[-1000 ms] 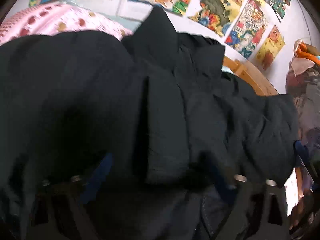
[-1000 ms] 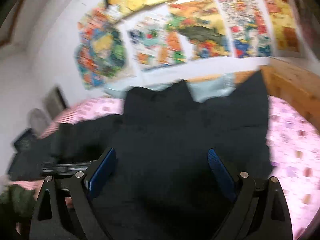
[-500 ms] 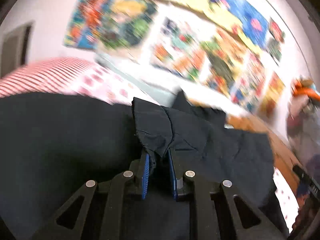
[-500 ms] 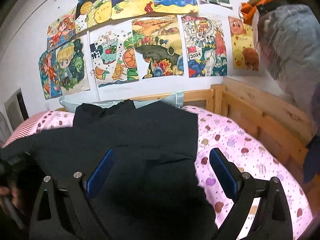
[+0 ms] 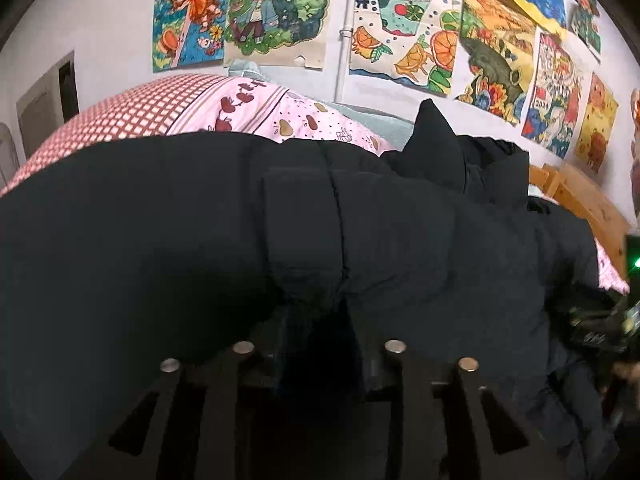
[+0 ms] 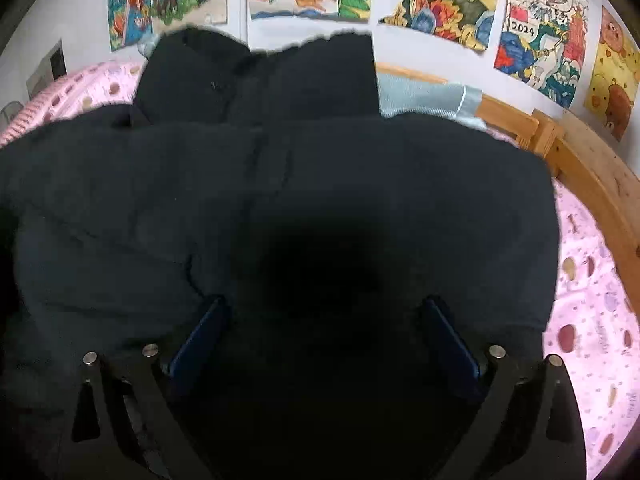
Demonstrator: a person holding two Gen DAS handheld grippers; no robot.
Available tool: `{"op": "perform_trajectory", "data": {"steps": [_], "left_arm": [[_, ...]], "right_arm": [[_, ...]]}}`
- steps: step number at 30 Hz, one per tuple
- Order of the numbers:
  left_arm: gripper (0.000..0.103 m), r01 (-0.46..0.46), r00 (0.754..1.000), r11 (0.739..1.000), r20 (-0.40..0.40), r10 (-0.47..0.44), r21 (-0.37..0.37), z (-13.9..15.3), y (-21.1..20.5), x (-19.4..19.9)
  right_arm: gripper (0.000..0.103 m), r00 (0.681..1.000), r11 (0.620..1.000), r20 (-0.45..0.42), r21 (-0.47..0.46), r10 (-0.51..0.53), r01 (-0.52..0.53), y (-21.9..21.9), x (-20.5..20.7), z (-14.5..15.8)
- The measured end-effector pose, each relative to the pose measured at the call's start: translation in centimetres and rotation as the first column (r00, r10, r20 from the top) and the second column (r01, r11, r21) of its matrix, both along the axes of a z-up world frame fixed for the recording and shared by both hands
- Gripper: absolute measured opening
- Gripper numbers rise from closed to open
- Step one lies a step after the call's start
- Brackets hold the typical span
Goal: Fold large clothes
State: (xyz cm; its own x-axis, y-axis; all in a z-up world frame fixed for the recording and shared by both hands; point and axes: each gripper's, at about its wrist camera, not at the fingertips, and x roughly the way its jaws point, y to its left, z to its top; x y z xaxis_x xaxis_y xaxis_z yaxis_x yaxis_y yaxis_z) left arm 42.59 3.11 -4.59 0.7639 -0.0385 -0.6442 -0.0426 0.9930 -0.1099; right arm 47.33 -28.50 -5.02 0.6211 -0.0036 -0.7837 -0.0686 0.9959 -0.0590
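A large black padded coat (image 5: pixel 168 232) lies spread over a pink patterned bed. My left gripper (image 5: pixel 316 316) is shut on a bunched fold of the coat, and the cloth hides its blue pads. In the right wrist view the coat (image 6: pixel 360 184) fills most of the frame, its collar toward the wall. My right gripper (image 6: pixel 324 332) is open, its blue pads (image 6: pixel 200 332) wide apart, pressed low over the coat with nothing held between them.
A pink spotted bedsheet (image 6: pixel 588 312) shows at the right, with a wooden bed frame (image 6: pixel 592 176) beyond it. A checked pink pillow (image 5: pixel 132 112) lies at the left. A pale blue cloth (image 6: pixel 424 96) sits by the headboard. Colourful drawings (image 5: pixel 276 8) cover the wall.
My left gripper closed on a fold of the coat and stays shut on it, now lower. My right gripper stayed open and dropped close onto the coat.
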Motion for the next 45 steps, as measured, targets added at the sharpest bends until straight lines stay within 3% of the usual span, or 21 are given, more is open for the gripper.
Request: {"op": "perform_trajectory", "data": {"steps": [3, 5, 7, 8, 12, 16, 18, 21, 24, 26, 28, 30, 32, 33, 34, 37, 39, 42, 45], "left_arm": [[0.043, -0.002, 1.0, 1.0, 0.006, 0.002, -0.028, 0.4, 0.3, -0.3], [0.068, -0.005, 1.0, 0.999, 0.018, 0.006, -0.033, 1.0, 0.4, -0.8], [0.085, -0.005, 0.999, 0.999, 0.052, 0.007, -0.052, 1.9, 0.8, -1.9], [0.088, -0.002, 0.997, 0.998, 0.08, 0.008, -0.069, 2.4, 1.2, -2.7], [0.091, 0.006, 0.994, 0.991, 0.105, 0.008, -0.134, 4.1, 3.5, -5.8], [0.093, -0.109, 0.989, 0.975, 0.079, 0.126, -0.191, 5.0, 7.4, -9.5], [0.095, -0.169, 0.981, 0.96, 0.057, 0.186, -0.222, 5.0, 9.5, -11.7], [0.095, -0.262, 0.961, 0.933, 0.017, 0.275, -0.246, 4.5, 11.9, -14.8], [0.095, -0.337, 0.937, 0.903, -0.005, 0.348, -0.265, 3.5, 13.4, -18.0], [0.095, -0.381, 0.92, 0.878, -0.023, 0.391, -0.291, 2.6, 14.1, -19.8], [0.096, -0.408, 0.907, 0.851, -0.038, 0.42, -0.33, 1.9, 15.3, -20.4], [0.096, -0.462, 0.881, 0.819, -0.066, 0.469, -0.342, 1.4, 16.5, -20.1], [0.096, -0.517, 0.844, 0.769, -0.073, 0.531, -0.377, 1.0, 18.3, -19.9], [0.096, -0.53, 0.831, 0.752, -0.064, 0.552, -0.391, 0.9, 18.9, -19.9], [0.095, -0.541, 0.82, 0.74, -0.054, 0.57, -0.398, 0.8, 19.4, -19.9], [0.095, -0.571, 0.795, 0.727, -0.033, 0.606, -0.381, 1.0, 19.5, -19.6], [0.094, -0.59, 0.777, 0.712, -0.03, 0.628, -0.379, 1.3, 19.9, -19.3], [0.094, -0.631, 0.731, 0.674, -0.005, 0.682, -0.384, 1.8, 20.2, -19.0], [0.091, -0.645, 0.725, 0.683, 0.006, 0.689, -0.343, 2.0, 20.6, -18.4]], "right_arm": [[0.099, 1.0, 1.0, 0.026, 0.011, 0.0, 0.0, -0.2, -0.7, -0.7], [0.099, 0.999, 1.0, 0.046, 0.017, 0.001, -0.002, -0.3, -1.3, -1.0], [0.1, 0.997, 1.0, 0.076, 0.026, 0.006, -0.008, -0.5, -2.0, -0.9], [0.1, 0.996, 1.0, 0.085, 0.029, 0.007, -0.01, -0.5, -2.2, -1.0], [0.1, 0.991, 0.999, 0.135, 0.051, 0.009, -0.016, -0.9, -3.4, -0.9], [0.1, 0.979, 1.0, 0.206, 0.017, 0.005, -0.009, -0.4, -5.0, 0.2], [0.1, 0.963, 0.998, 0.266, 0.016, 0.054, -0.061, 0.6, -6.2, 2.0], [0.1, 0.919, 0.975, 0.335, 0.004, 0.21, -0.224, 4.5, -8.7, 5.0], [0.1, 0.875, 0.908, 0.244, -0.072, 0.418, -0.413, 10.7, -9.7, 4.9], [0.1, 0.834, 0.846, 0.161, -0.192, 0.528, -0.498, 15.5, -10.1, 3.2], [0.1, 0.807, 0.797, 0.113, -0.282, 0.58, -0.534, 18.6, -10.1, 1.7], [0.098, 0.812, 0.789, 0.102, -0.331, 0.575, -0.518, 20.3, -9.8, 0.9], [0.076, 0.835, 0.804, 0.109, -0.361, 0.54, -0.473, 21.1, -9.1, 0.4], [0.057, 0.842, 0.813, 0.107, -0.348, 0.529, -0.467, 21.3, -8.8, 0.4], [0.042, 0.846, 0.827, 0.117, -0.314, 0.521, -0.466, 20.9, -8.8, 0.5], [0.016, 0.829, 0.841, 0.174, -0.23, 0.531, -0.49, 19.3, -10.1, 1.3], [0.013, 0.818, 0.836, 0.179, -0.166, 0.547, -0.523, 18.3, -11.0, 1.8], [0.013, 0.793, 0.802, 0.132, -0.037, 0.595, -0.596, 16.6, -11.1, 1.9], [0.019, 0.786, 0.789, 0.089, 0.004, 0.612, -0.615, 16.1, -11.6, 0.7]]}}
